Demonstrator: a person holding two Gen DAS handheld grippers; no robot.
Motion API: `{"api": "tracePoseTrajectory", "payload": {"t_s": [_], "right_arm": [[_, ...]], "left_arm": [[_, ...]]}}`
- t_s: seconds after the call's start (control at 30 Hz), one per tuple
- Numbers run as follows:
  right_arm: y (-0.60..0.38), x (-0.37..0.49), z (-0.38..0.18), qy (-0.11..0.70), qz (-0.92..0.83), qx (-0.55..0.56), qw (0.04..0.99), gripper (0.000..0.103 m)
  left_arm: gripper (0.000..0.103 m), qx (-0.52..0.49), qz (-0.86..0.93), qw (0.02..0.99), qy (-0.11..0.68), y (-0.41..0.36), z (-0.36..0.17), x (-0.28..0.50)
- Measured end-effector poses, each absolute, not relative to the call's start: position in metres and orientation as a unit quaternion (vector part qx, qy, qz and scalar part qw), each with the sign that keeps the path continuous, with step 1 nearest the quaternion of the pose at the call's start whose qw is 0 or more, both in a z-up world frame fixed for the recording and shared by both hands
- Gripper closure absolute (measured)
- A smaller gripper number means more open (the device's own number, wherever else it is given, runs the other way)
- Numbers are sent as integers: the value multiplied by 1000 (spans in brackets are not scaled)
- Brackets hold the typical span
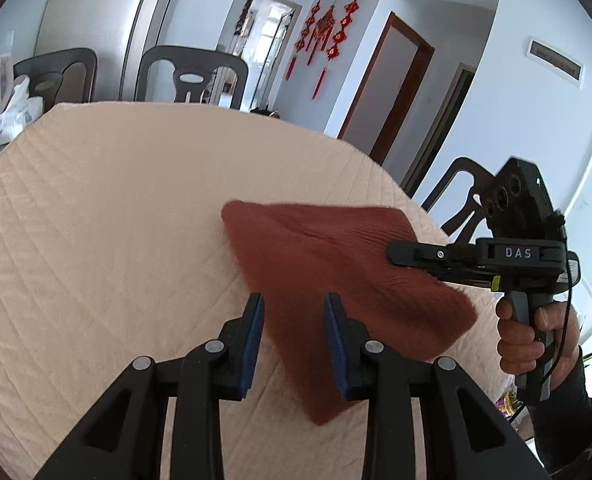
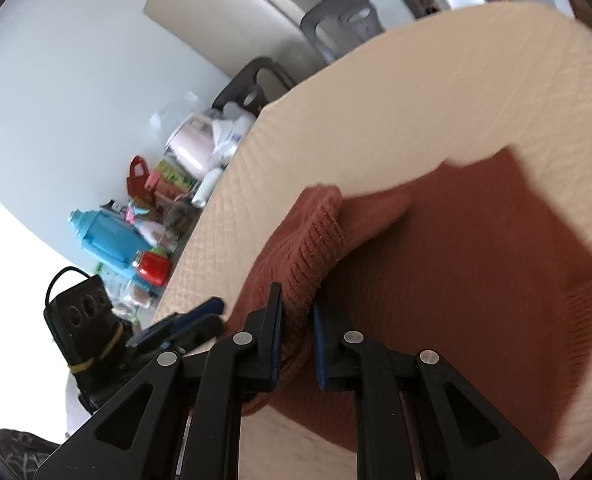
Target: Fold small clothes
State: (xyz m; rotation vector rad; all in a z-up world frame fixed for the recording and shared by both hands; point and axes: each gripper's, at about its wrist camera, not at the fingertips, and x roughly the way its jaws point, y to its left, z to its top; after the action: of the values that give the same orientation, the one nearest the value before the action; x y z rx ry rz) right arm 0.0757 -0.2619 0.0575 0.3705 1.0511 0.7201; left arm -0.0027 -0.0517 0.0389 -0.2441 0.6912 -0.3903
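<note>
The right gripper has its jaws clenched on a raised ribbed fold of the rust-brown knitted garment; the blue pads press the knit from both sides, and the pinched fold stands up from the rest of the cloth. Seen from the left wrist, this gripper reaches in from the side over the garment's far edge, held by a person's hand on its grey grip.

The left gripper has its jaws parted. The garment's near edge shows between the two blue pads, but whether they touch the cloth I cannot tell. From the right wrist its blue-padded tips sit just beside the garment's near corner, low over the table.

The garment lies spread on the table, which is covered with a cream quilted cloth. Beyond the garment, dark chairs stand at the table's far edge. Past the table's edge beside the garment, a blue bottle and other clutter show.
</note>
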Motion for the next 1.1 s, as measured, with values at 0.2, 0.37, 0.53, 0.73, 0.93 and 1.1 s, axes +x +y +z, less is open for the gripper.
{"api": "tracePoseTrajectory", "payload": {"t_s": [0.2,0.37,0.53,0.73,0.93,1.1], "right_arm": [[-319,75,49,487,282,175,808,90],[-343,70,28,498,263,202,802,91],[-339,70,53,473,266,176,821,91],[-362,72,54,468,237,167,835,91],[-372,68,44,473,224,174,834,87],[-358,46,82,439,221,112,864,87]], "left_arm": [[70,-111,-206,907,351,-70,32,10],[70,-100,-213,898,373,-83,20,17],[70,-95,-215,904,358,-87,35,19],[69,-83,-240,899,357,-108,36,28],[68,-67,-242,893,373,-117,23,30],[69,-59,-235,900,363,-117,37,24]]}}
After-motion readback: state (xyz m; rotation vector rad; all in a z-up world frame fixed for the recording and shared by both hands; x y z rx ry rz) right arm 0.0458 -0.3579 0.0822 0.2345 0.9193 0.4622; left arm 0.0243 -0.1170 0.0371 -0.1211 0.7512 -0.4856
